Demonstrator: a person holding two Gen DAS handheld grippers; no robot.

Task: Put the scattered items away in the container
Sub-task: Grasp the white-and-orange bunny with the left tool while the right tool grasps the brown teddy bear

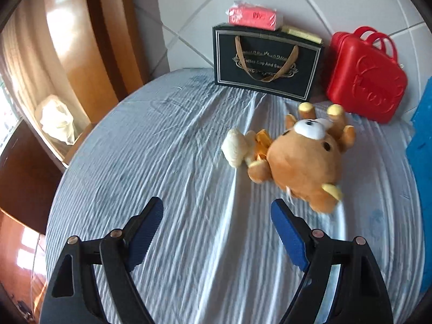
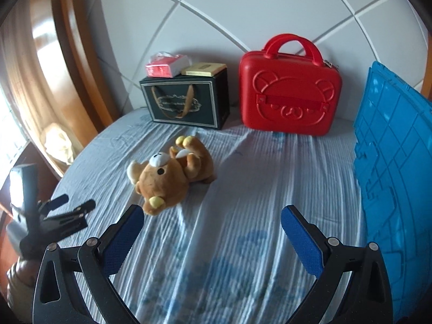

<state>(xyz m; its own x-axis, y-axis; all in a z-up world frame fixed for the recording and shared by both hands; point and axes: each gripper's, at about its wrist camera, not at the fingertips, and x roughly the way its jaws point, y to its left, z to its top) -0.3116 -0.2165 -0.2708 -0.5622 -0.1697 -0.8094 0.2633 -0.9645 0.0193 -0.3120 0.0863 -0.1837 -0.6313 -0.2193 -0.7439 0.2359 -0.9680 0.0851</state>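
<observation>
I hold my left gripper [image 1: 217, 213] over the bed [image 1: 167, 145], and its two blue pads are spread wide with nothing between them, only the striped sheet below. My right gripper [image 2: 212, 218] is also released, its pads apart and empty above the same sheet. The brown teddy bear [image 1: 299, 159] lies on its side in the middle of the bed, just beyond my left gripper and a little to its right; in the right wrist view the bear's head is close to the left pad of the right gripper, but I cannot say they touch. Against the white headboard [image 2: 216, 13] stands a black gift bag [image 1: 266, 64] with a pink tissue pack [image 1: 252, 17] on top. Beside it stands a red case [image 2: 290, 91] with a bear face pressed in it. The blue crate [image 2: 397, 178] is at the right edge of the bed, well apart from the bear.
</observation>
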